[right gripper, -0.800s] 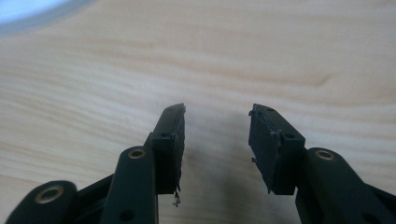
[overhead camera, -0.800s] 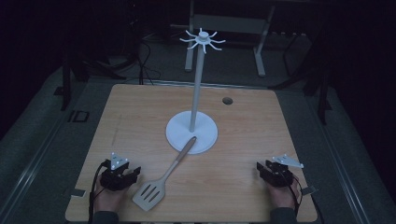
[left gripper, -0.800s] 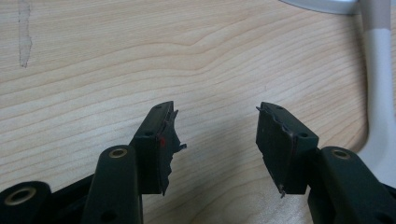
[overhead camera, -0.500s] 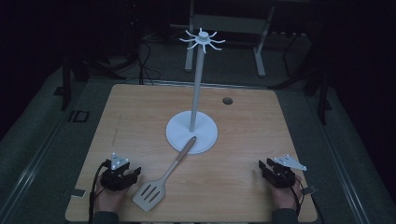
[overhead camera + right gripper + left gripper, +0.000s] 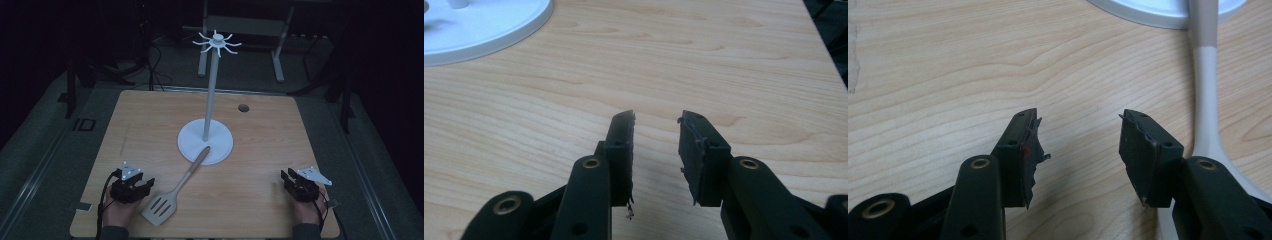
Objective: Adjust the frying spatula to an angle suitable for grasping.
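I see my left gripper [image 5: 1079, 150] gaping wide on bare wood, the spatula [image 5: 172, 193] just beside it, its handle tip on the stand's base [image 5: 220, 150]. My right gripper [image 5: 656, 150], narrower, holds nothing. The room beyond is dark.

The table [image 5: 150, 130] shows pale matt wood grain; the stand's base [image 5: 220, 145] looks smooth white plastic; the spatula [image 5: 172, 192] appears matt.

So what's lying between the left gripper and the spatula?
Nothing: in the high view, bare tabletop separates the left gripper from the spatula.
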A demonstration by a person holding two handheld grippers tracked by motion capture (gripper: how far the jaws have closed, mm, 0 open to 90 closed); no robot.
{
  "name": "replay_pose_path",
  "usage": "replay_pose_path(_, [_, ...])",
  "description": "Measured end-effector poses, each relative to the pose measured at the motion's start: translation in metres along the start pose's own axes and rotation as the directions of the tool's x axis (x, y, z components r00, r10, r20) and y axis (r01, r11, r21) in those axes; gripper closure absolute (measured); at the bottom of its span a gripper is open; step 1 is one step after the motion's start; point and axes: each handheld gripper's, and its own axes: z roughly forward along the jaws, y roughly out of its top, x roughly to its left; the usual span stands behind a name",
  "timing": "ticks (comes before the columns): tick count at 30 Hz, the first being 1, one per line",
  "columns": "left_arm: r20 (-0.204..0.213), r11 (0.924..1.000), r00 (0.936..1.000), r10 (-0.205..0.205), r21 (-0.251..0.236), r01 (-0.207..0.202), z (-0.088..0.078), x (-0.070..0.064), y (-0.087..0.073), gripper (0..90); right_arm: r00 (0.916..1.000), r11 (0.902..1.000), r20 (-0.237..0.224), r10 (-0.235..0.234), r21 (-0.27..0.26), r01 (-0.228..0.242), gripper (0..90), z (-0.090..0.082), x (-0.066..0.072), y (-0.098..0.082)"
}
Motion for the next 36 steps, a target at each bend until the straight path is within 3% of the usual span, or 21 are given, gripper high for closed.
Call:
replay_pose_path(10, [0.011, 0.9993, 0.9999, 0.011, 0.034, -0.012, -0.001, -0.006, 0.018, 50.7, 0.9998, 0.9999, 0.016, 0.009, -0.014, -0.008, 68.4, -0.002, -0.004, 0.0])
replay_pose_path(24, [0.028, 0.9947, 0.9971, 0.07, 0.073, -0.072, 0.007, -0.03, 0.057, 51.5, 0.9993, 0.9993, 0.019, 0.031, -0.023, -0.031, 68.1, -0.004, -0.006, 0.0])
replay_pose_path(36, [0.052, 0.9906, 0.9962, 0.07, 0.114, -0.076, 0.021, -0.045, 0.076, 52.0, 0.9991, 0.9991, 0.023, 0.035, -0.025, -0.035, 66.9, -0.003, -0.006, 0.0])
